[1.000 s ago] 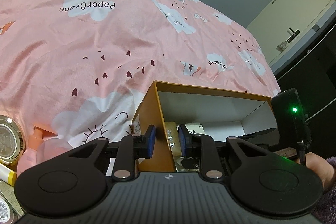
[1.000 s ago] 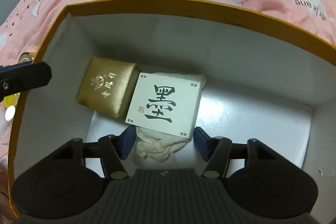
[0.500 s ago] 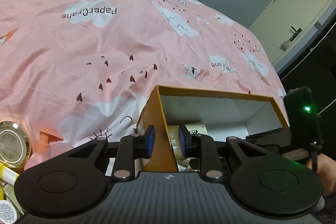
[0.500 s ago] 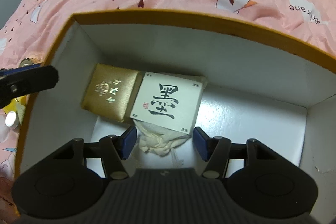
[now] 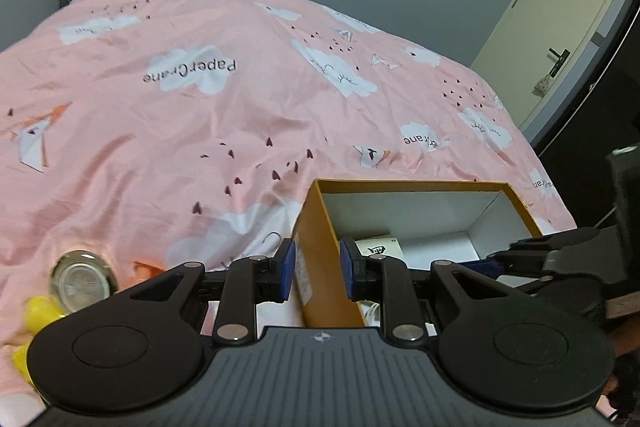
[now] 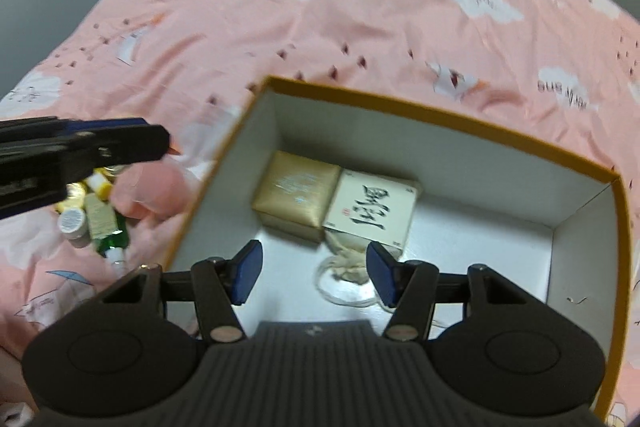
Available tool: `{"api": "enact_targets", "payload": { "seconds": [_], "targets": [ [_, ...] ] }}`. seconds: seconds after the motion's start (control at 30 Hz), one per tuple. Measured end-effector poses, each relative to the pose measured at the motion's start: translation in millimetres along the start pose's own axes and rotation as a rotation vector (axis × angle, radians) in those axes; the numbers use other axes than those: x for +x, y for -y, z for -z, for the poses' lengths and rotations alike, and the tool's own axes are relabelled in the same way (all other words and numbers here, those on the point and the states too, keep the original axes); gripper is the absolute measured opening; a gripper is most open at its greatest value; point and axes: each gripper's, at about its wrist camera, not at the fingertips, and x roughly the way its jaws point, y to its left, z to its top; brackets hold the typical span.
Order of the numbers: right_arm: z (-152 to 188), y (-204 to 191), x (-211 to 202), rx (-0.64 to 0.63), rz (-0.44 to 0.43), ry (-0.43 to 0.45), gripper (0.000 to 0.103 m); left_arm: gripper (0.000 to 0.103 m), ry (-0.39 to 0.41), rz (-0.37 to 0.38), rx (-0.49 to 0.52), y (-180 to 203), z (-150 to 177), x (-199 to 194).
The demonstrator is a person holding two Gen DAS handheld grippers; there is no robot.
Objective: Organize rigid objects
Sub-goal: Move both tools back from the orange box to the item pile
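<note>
Both grippers had lifted vs a sec earlier, right gripper (image 6: 314, 275) spread, empty above orange box (image 6: 440, 115) on pink bed (image 5: 200, 127) — gold box (image 6: 296, 193) & white calligraphy box (image 6: 370, 213) side by side inside, touching, left gripper (image 5: 316, 271) pressed to its narrowest, astride box's near wall.

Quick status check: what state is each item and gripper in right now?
Orange cardboard box: open, no lid on.
Gold square box: lying flat inside.
White card box with black calligraphy: flat inside, touching the gold one.
Left gripper: jaws shut, empty.
Right gripper: jaws open, empty.
</note>
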Motion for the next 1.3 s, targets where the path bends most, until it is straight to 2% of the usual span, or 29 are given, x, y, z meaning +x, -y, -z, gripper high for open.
{"api": "enact_targets", "payload": {
  "seconds": [0.27,0.37,0.53,0.67,0.9,0.97,1.07,1.2,1.3],
  "targets": [
    [11,-55,-46,-0.043,-0.059,0.186,0.057,0.026,0.062,-0.052,0.046,-12,8,-41],
    [16,-74,-50,-0.034,-0.096,0.258,0.055,0.027,0.09,-0.085,0.064,-23,12,-59],
    [22,-109,-38,-0.058,-0.178,0.297,0.051,0.03,0.092,-0.12,0.071,-54,24,-86],
    [27,-144,-23,-0.097,-0.217,0.279,0.047,0.031,0.07,-0.167,0.047,-86,40,-101],
    [38,-185,23,-0.108,-0.265,0.209,0.04,0.031,-0.012,-0.188,-0.069,-131,78,-98],
    [41,-190,38,-0.104,-0.263,0.183,0.035,0.038,-0.031,-0.181,-0.091,-135,89,-91],
    [48,-191,59,-0.101,-0.252,0.136,0.03,0.043,-0.056,-0.197,-0.078,-134,100,-75],
    [52,-186,78,-0.101,-0.237,0.098,0.03,0.046,-0.071,-0.228,-0.047,-131,111,-59],
    [54,-184,88,-0.108,-0.236,0.088,0.03,0.046,-0.088,-0.282,-0.01,-130,118,-46]
  ]
}}
